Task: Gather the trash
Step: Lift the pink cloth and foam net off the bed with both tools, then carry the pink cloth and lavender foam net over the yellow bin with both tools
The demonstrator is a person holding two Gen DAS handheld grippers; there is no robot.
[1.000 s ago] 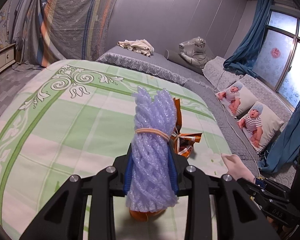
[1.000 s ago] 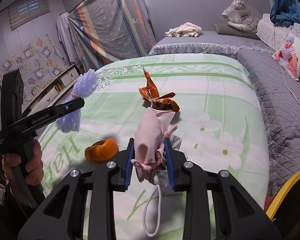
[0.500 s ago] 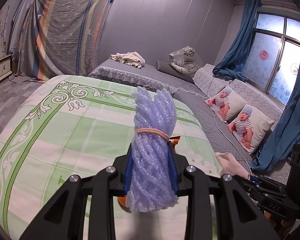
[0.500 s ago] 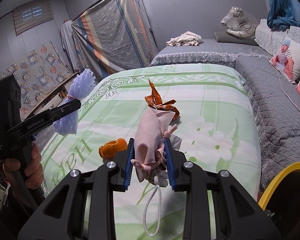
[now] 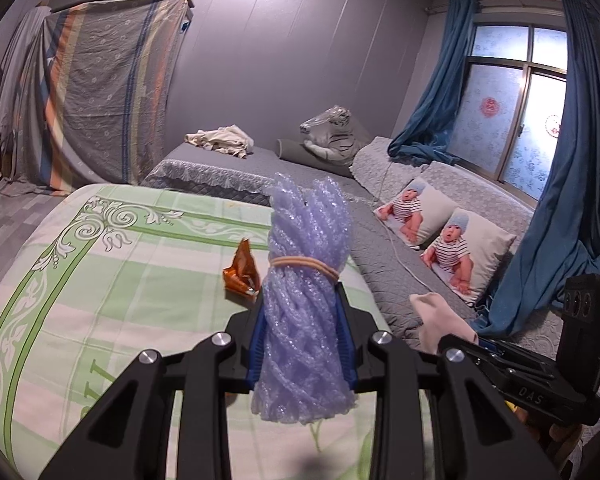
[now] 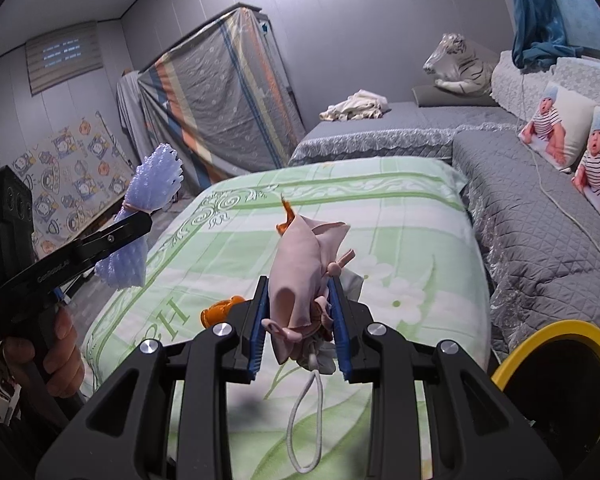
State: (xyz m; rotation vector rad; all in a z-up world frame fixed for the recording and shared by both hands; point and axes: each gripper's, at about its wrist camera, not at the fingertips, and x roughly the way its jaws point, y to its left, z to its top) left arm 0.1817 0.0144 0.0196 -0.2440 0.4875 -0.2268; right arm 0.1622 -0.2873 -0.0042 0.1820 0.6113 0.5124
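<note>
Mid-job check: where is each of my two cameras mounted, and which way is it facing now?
Left wrist: on the left gripper, looking along its fingers across the green bedsheet toward the window; the right gripper shows at right.
Right wrist: on the right gripper, facing up the bed toward the striped cover; the left gripper and hand show at left.
Shared: purple foam bundle, pink cloth, orange wrapper.

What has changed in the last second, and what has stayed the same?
Both grippers have risen and drawn back from the green bedspread. The left gripper still clamps the purple foam bundle, and the right gripper still clamps the pink mask wad. A yellow-rimmed bin has come into the right view. The orange wrapper and orange peel lie unmoved on the bed.
</note>
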